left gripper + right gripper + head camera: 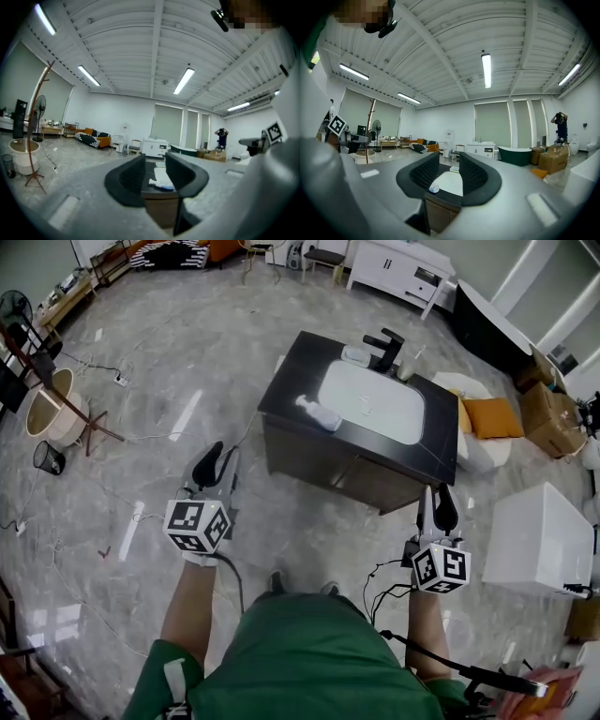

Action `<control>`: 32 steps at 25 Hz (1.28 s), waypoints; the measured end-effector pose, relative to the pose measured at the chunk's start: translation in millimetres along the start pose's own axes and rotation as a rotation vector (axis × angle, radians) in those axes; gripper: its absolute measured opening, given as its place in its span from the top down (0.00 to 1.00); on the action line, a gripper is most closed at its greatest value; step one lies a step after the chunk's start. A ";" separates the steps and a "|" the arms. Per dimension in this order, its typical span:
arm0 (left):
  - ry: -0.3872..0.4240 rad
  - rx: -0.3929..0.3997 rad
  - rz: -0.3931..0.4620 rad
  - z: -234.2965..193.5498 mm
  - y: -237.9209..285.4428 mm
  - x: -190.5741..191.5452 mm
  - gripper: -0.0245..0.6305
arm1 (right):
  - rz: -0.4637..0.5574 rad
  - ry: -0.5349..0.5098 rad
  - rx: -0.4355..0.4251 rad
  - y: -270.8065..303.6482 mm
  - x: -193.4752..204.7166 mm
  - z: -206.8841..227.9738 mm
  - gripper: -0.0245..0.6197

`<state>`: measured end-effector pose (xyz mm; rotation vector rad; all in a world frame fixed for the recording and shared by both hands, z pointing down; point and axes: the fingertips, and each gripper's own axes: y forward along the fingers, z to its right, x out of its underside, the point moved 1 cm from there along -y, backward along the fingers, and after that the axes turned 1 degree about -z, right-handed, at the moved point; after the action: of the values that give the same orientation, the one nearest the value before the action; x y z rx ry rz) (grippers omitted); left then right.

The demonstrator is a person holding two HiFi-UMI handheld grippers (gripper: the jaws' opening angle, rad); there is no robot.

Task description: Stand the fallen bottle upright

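Fallen white bottle (317,413): on its side at the near-left corner of the dark tabletop (286,381), just beside the white sink basin (370,401), slim neck end toward the left corner. Probably plastic, so judged light and fairly stiff, with a smooth skin. Apt to roll or skid on the glossy top at a careless nudge. Best taken across the fatter body, not the thin neck, then tipped up onto its base.

Close to the tabletop's front and left edges, hence some risk of a shove over the side. Only a narrow strip between basin rim and edge for standing it. Safer to push toward the basin than away.

Well short of all this, the left claw (217,460): aimed level at the cabinet (309,460), jaws parted by a modest gap, nothing held, the bottle visible far off between them. Off the cabinet's right front corner, the right claw (438,502): also level, jaws apart, empty.

Open marble floor (187,352) ahead for the approach. Loose cables (141,437) on the left, a white box (539,540) on the right. Black faucet (382,348) at the back, well apart from the bottle.
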<state>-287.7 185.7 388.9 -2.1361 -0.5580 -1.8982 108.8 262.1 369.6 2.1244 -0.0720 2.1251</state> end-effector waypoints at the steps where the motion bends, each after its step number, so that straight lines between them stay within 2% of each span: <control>1: -0.008 0.003 -0.004 -6.6 0.7 2.2 0.76 | -0.007 -0.001 0.001 1.9 1.1 -5.7 0.78; 8: -0.058 0.037 -0.036 -35.3 12.1 18.1 0.76 | -0.044 -0.011 0.019 12.5 9.3 -28.9 0.78; 13: -0.106 0.055 -0.060 -38.3 29.6 29.6 0.76 | -0.066 -0.021 0.019 22.0 14.4 -27.8 0.78; 16: -0.126 0.058 -0.073 -35.4 44.9 37.9 0.76 | -0.077 -0.017 0.019 31.2 23.4 -18.2 0.78; 21: -0.115 0.044 -0.096 -26.1 68.6 41.0 0.76 | -0.080 0.014 -0.002 58.0 33.8 5.0 0.78; 25: -0.124 0.037 -0.114 -19.6 94.2 36.8 0.76 | -0.071 0.012 -0.047 93.1 32.6 21.7 0.78; 32: -0.156 -0.022 -0.145 0.6 150.1 45.8 0.76 | -0.072 0.017 -0.117 151.4 38.7 67.7 0.78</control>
<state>-219.0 56.6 445.9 -2.3298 -0.7447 -1.8266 156.5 105.9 418.0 2.0120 -0.1133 2.0459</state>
